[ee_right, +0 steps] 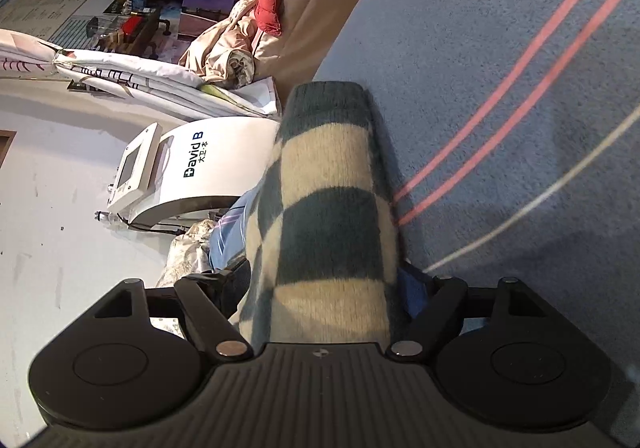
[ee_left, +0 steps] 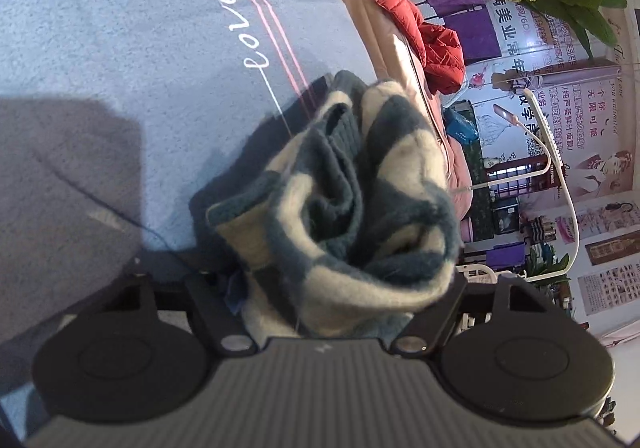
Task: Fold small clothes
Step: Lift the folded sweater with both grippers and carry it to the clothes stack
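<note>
- While both hands work low over the blue-grey bed cover (ee_left: 120,28), a small checked sweater (ee_left: 344,200) of dark teal and cream hangs bunched between the two tools, its far folds close above the cover beside the pink stripes (ee_left: 280,48).
- The left gripper (ee_left: 340,300) has its jaws partly apart with rumpled cloth filling the gap; its fingertips are buried in the knit, so whether they actually pinch it cannot be told.
- The right gripper (ee_right: 320,288) has a smooth, taut band of the same sweater (ee_right: 332,208) running straight out between its jaws; the fabric looks held, though the pads themselves are hidden.
- To do this fold well, judging from the slack on the left side, both ends should be drawn apart until the panel is flat, then lowered evenly onto the cover near the stripes.
- The risk appears to be a loose left hold letting the bunched layers slip and crease.
</note>
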`<state>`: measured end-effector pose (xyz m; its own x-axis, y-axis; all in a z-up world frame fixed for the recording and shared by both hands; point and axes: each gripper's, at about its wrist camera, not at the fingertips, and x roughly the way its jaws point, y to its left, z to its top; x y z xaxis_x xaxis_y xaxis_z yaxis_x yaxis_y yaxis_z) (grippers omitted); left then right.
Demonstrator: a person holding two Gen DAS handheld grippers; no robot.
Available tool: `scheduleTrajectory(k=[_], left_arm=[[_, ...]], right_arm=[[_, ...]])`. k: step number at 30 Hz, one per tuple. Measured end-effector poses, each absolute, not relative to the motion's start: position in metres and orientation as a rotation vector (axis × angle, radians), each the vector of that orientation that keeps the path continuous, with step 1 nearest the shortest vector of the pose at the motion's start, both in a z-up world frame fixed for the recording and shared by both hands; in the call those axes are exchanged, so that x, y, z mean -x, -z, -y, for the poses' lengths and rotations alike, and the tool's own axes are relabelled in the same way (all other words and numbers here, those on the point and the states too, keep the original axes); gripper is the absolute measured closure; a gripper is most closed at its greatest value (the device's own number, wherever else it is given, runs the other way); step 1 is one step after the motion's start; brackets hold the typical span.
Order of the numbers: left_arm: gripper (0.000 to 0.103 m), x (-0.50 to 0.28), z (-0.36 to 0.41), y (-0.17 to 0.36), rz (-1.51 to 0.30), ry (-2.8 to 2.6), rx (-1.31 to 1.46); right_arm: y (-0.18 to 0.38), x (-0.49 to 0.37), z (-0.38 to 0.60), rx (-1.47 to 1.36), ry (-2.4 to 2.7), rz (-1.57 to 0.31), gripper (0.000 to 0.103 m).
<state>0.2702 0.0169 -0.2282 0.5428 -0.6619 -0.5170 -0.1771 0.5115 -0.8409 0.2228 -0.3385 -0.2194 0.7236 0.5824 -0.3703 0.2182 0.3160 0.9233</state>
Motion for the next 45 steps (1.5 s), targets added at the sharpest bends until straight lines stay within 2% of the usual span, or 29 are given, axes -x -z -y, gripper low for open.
scheduleTrajectory(k=[7, 9, 10, 11, 14, 20, 25, 31, 38, 45], left_arm=[[0.035, -0.290, -0.007, 0.232, -1.009, 0.333, 1.015], [0.038, -0.295, -0.005, 0.232, -1.009, 0.325, 1.011], [0.040, -0.297, -0.003, 0.232, -1.010, 0.322, 1.008], [0.042, -0.298, -0.002, 0.232, -1.009, 0.320, 0.998], [0.049, -0.296, 0.001, 0.230, -1.009, 0.320, 0.968], [0.055, -0.285, -0.002, 0.219, -1.016, 0.303, 0.938], [0.057, -0.262, -0.002, 0.195, -1.024, 0.336, 0.873], [0.058, -0.219, 0.048, 0.124, -0.945, 0.486, 0.723], [0.057, -0.176, 0.191, 0.044, -0.927, 0.855, 0.665], [0.056, -0.115, 0.351, 0.001, -0.977, 1.142, 0.584]], right_arm=[[0.217, -0.243, 0.328, -1.170, -0.257, -0.784, 0.000], [0.219, -0.244, 0.326, -1.142, -0.236, -0.797, 0.012], [0.222, -0.243, 0.327, -1.146, -0.231, -0.800, 0.027], [0.226, -0.242, 0.329, -1.159, -0.227, -0.799, 0.036], [0.226, -0.236, 0.331, -1.164, -0.217, -0.788, 0.046], [0.192, -0.223, 0.310, -0.935, -0.154, -0.767, 0.054], [0.158, -0.192, 0.305, -0.803, -0.205, -0.713, 0.058], [0.091, -0.138, 0.352, -0.740, -0.240, -0.632, 0.058], [-0.011, -0.035, 0.476, -0.653, -0.097, -0.434, 0.058], [-0.054, 0.082, 0.599, -0.632, 0.139, -0.345, 0.058]])
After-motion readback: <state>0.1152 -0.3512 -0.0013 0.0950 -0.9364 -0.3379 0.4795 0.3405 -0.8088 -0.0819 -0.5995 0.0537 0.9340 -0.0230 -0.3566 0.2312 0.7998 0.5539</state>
